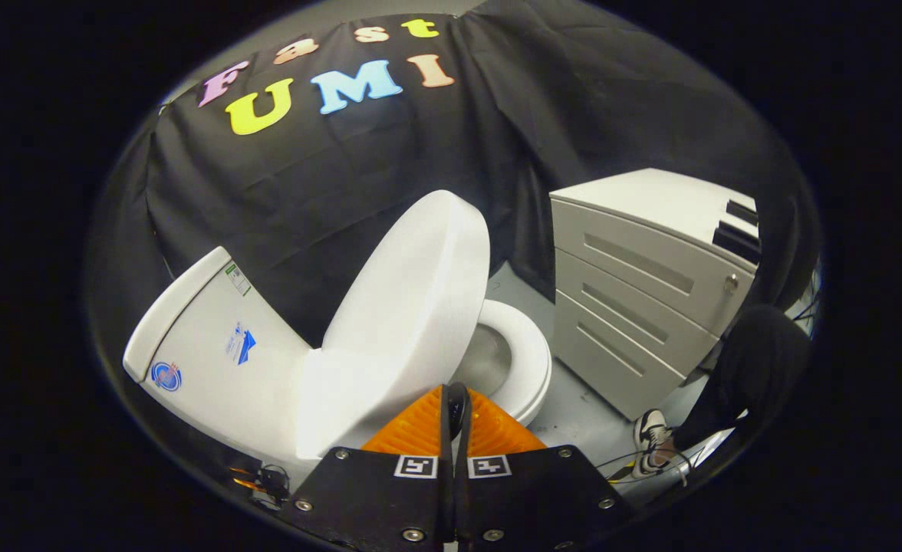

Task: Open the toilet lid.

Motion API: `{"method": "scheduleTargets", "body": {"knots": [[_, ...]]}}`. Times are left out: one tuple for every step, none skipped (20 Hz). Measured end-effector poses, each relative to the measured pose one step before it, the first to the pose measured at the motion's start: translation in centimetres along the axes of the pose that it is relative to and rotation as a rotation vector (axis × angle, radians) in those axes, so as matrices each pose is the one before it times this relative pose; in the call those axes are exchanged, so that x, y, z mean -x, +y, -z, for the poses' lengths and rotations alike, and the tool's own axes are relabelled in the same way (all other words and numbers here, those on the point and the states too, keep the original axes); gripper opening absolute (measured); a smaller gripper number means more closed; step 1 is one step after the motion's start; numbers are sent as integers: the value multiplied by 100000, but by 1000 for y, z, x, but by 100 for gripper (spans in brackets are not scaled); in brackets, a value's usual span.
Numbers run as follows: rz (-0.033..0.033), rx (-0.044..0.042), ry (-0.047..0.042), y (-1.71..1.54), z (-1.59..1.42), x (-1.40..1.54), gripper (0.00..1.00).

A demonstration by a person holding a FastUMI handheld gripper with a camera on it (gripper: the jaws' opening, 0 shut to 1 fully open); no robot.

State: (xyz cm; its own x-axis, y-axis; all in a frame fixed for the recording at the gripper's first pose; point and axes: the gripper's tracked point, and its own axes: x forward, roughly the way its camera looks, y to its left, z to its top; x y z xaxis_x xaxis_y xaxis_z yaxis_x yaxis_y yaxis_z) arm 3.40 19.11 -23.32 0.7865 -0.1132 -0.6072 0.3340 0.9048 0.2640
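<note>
The white toilet lid (409,295) is raised and tilted back toward the tank (213,345), standing well off the seat. The white seat ring (528,360) and part of the bowl (489,356) show beyond the lid's edge. My gripper (455,399) is shut, its two orange fingers (416,429) pressed together with nothing between them. Their tips sit right at the lid's lower front rim, on its underside toward the seat. I cannot tell whether they touch it.
A grey drawer cabinet (635,284) stands close beside the toilet, with a narrow strip of grey floor (574,406) between them. A person's dark trouser leg (750,360) and white shoe (650,433) are beside the cabinet. Cables (267,483) lie on the floor near the tank's base.
</note>
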Motion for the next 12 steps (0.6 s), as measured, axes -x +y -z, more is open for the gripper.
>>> {"method": "scheduleTargets", "body": {"knots": [[777, 1709, -1089, 503, -309, 342, 0], [536, 1186, -1102, 441, -284, 321, 0], [513, 1162, -819, 382, -248, 276, 0], [561, 970, -765, 310, -154, 127, 0], [340, 2513, -499, 430, -223, 194, 0], [703, 2361, -384, 272, -89, 181, 0], [525, 3104, -558, 344, -224, 125, 0], [567, 2562, -837, 191, -249, 301, 0], [299, 1507, -723, 361, -289, 251, 0], [-162, 1122, -1083, 442, -333, 341, 0], [-311, 949, -1005, 448, -342, 228, 0], [-51, 697, -768, 383, -193, 247, 0]]}}
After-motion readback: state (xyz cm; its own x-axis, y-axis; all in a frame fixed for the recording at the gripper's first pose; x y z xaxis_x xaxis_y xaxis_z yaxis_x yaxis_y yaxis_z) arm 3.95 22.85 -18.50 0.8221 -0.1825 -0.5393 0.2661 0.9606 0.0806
